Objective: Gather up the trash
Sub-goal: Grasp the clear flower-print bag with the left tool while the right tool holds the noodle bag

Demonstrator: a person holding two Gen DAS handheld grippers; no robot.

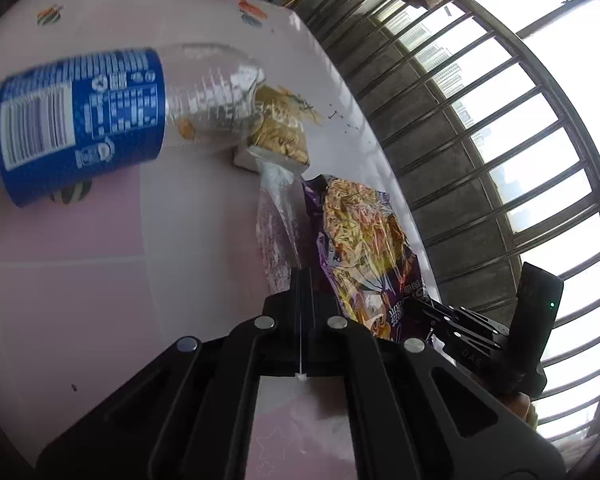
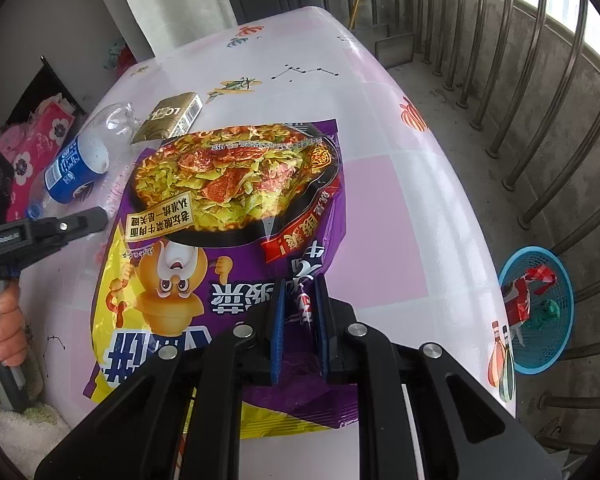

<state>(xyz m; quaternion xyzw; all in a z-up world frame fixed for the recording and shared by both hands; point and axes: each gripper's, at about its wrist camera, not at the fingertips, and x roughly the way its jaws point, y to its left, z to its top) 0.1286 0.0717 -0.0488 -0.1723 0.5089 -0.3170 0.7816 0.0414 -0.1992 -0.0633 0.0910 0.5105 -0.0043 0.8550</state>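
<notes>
The right claw pinches the near edge of a big purple noodle wrapper, its blue pads pressed on the foil. This grip at the border looks chosen so that the flat, limp pack can be peeled off the desk and carried to the blue basket on the floor at the right, where red and green trash already lies.

The left claw is pressed fully together. In the left wrist view a thin clear plastic film runs down to its tip; it may be nipped there, but I cannot tell for sure.

A squashed bottle with a blue label lies on its side at the left of the wrapper, and a small gold carton lies just behind it; both still wait on the desk.

The wrapper shows Chinese characters, upside down from here, a cartoon figure and a bowl of noodles. The carton bears a barcode and the letters "LC". The bottle label has a barcode and small print, too blurred to read.
</notes>
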